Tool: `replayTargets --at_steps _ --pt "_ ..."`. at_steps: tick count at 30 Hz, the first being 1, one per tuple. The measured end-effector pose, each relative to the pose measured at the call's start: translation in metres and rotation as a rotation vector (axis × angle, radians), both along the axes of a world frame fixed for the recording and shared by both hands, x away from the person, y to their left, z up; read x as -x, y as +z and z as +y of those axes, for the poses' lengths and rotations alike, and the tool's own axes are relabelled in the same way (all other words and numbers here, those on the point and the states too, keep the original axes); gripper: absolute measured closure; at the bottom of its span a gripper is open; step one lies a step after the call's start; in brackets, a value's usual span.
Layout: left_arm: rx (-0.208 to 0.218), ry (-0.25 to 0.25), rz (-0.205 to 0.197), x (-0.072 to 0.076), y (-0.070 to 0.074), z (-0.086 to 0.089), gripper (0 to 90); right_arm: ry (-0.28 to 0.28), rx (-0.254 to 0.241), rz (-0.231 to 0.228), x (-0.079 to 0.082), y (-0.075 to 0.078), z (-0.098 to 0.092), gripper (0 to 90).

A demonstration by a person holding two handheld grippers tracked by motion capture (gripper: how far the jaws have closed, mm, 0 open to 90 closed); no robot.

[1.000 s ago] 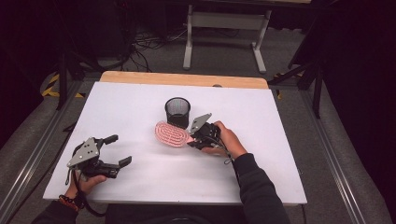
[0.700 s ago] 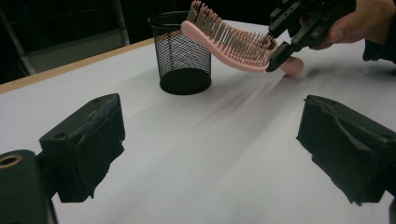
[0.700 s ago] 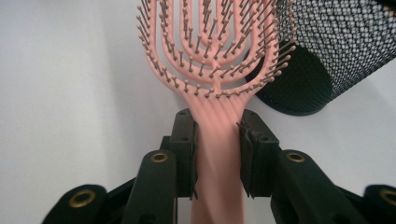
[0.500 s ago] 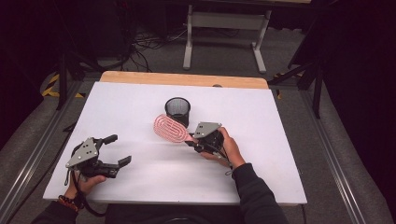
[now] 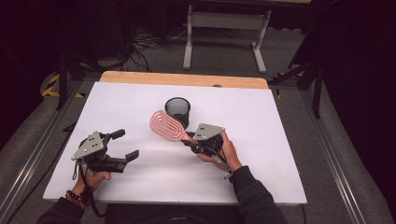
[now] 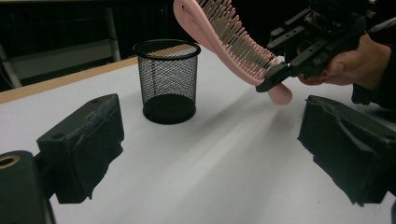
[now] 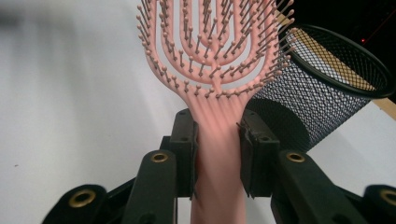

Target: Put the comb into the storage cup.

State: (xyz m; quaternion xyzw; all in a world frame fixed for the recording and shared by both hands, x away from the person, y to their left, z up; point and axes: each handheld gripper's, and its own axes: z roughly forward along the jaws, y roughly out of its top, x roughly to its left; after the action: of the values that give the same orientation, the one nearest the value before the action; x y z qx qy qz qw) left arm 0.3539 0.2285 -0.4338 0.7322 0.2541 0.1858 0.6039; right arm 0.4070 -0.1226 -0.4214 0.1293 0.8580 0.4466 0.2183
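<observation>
A pink hairbrush (image 5: 166, 125) hangs above the white table, bristles up, head toward the left. My right gripper (image 5: 190, 141) is shut on its handle; both pads clamp the pink handle (image 7: 218, 154) in the right gripper view. A black mesh cup (image 5: 177, 110) stands upright just behind the brush head, and the same cup (image 7: 327, 88) sits right of the brush in the right gripper view. My left gripper (image 5: 125, 144) rests open at the front left with nothing between its jaws. In the left gripper view, the brush (image 6: 229, 39) and the right gripper (image 6: 273, 77) float right of the cup (image 6: 168, 79).
The white table (image 5: 280, 154) has a wooden strip (image 5: 140, 78) along its far edge. Beyond it stand a grey metal frame (image 5: 224, 28) and cables on the floor. Dark rails run along both sides of the table.
My right gripper has lifted the hairbrush off the table and carried it slightly right, head tilted up beside the cup. The left gripper has stayed put.
</observation>
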Motion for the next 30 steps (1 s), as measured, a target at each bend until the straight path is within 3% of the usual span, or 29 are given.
replayTargets --at_steps 4,5,15,20,25,30 --pt "0.009 0.026 -0.005 -0.003 0.005 -0.008 9.8 0.005 -0.004 -0.012 0.002 0.000 0.002 69.5" --pt "0.028 0.017 -0.004 -0.005 0.007 -0.010 10.4 0.005 -0.007 -0.016 0.003 -0.001 0.004 69.5" --pt "0.124 -0.007 0.078 -0.028 0.015 -0.049 10.1 -0.024 -0.046 -0.058 0.008 -0.001 0.007 69.5" --pt "0.127 -0.012 0.073 -0.031 0.017 -0.069 11.9 -0.040 -0.050 -0.089 0.011 -0.001 0.009 69.5" --pt "0.147 0.029 0.055 -0.033 0.019 -0.085 21.4 -0.071 -0.074 -0.130 0.015 -0.001 0.011 69.5" --pt "0.195 0.061 0.056 -0.035 0.020 -0.089 38.5 -0.093 -0.088 -0.154 0.017 -0.002 0.014 69.5"
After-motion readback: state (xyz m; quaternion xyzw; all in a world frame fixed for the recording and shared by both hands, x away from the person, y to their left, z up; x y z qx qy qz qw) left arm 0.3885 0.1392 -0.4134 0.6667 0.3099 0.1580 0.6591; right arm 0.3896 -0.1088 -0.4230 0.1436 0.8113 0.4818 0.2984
